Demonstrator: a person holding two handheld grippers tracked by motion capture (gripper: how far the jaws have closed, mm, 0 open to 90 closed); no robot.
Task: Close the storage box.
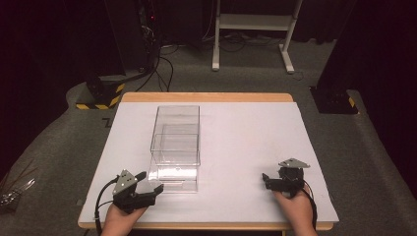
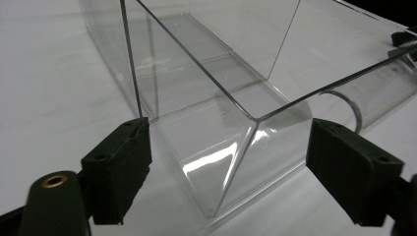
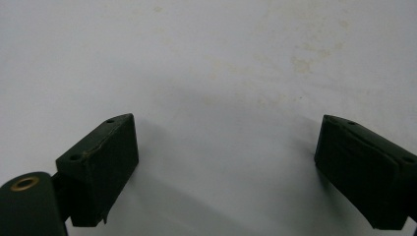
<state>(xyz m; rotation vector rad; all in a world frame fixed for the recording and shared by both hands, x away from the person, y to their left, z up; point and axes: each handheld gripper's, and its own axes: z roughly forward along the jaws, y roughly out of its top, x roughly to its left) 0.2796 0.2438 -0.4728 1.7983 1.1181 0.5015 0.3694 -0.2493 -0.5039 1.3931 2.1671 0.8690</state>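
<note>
1. A white table (image 1: 246, 137) carries a clear plastic box (image 1: 176, 142) left of its middle; the box is long, open-topped and stands with one short end toward the person.
2. The left gripper (image 1: 150, 183) sits at the near left of the table, held in the person's left hand (image 1: 120, 219); its tips are just beside the near end of the box.
3. In the left gripper view the left gripper (image 2: 228, 152) has its jaws spread wide — one on each side of the near corner of the clear plastic box (image 2: 221, 98); neither jaw visibly touches the plastic.
4. The right gripper (image 1: 266, 179) rests at the near right of the table, well apart from the box, held in the right hand (image 1: 295, 209).
5. In the right gripper view the right gripper (image 3: 226, 167) is also wide open — nothing but bare, faintly stained white table (image 3: 221, 64) lies between its jaws.
6. Beyond the table lie a grey carpet (image 1: 246, 78) and the white legs of a stand (image 1: 253, 29).
</note>
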